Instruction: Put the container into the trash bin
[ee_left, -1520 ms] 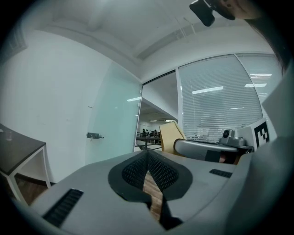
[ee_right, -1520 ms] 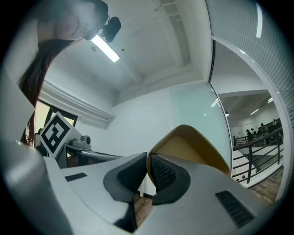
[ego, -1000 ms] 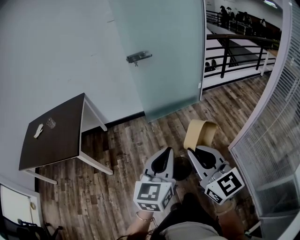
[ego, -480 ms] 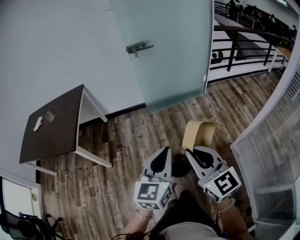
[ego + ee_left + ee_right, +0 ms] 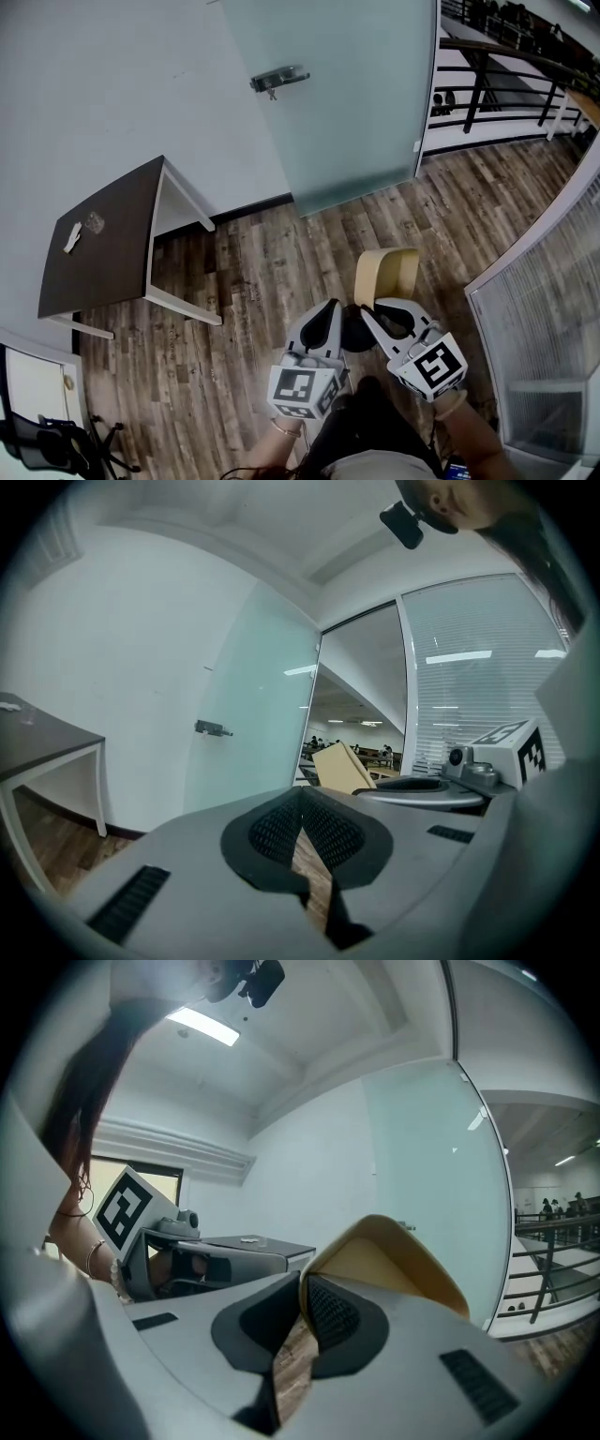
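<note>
A tan, open container (image 5: pixel 384 275) is pinched by its rim in my right gripper (image 5: pixel 365 308), which is shut on it. In the right gripper view the container (image 5: pixel 398 1262) rises to the right of that gripper (image 5: pixel 302 1290), its wall between the pads. My left gripper (image 5: pixel 330 306) is beside it on the left, shut with nothing in it; in its own view the left gripper (image 5: pixel 302 795) shows its pads meeting, with the container (image 5: pixel 341 765) ahead to the right. A dark round shape (image 5: pixel 356 335) lies low between the grippers; I cannot tell what it is.
A dark table (image 5: pixel 112 253) with white legs stands at left against the wall, with small items (image 5: pixel 73 236) on it. A frosted glass door (image 5: pixel 347 103) is ahead, a black railing (image 5: pixel 497 66) beyond it, and a blind-covered glass wall (image 5: pixel 544 309) at right. The floor is wood plank.
Both grippers have sunk and drawn closer together, and the container went down with the right one. The right gripper's hold stays the same.
</note>
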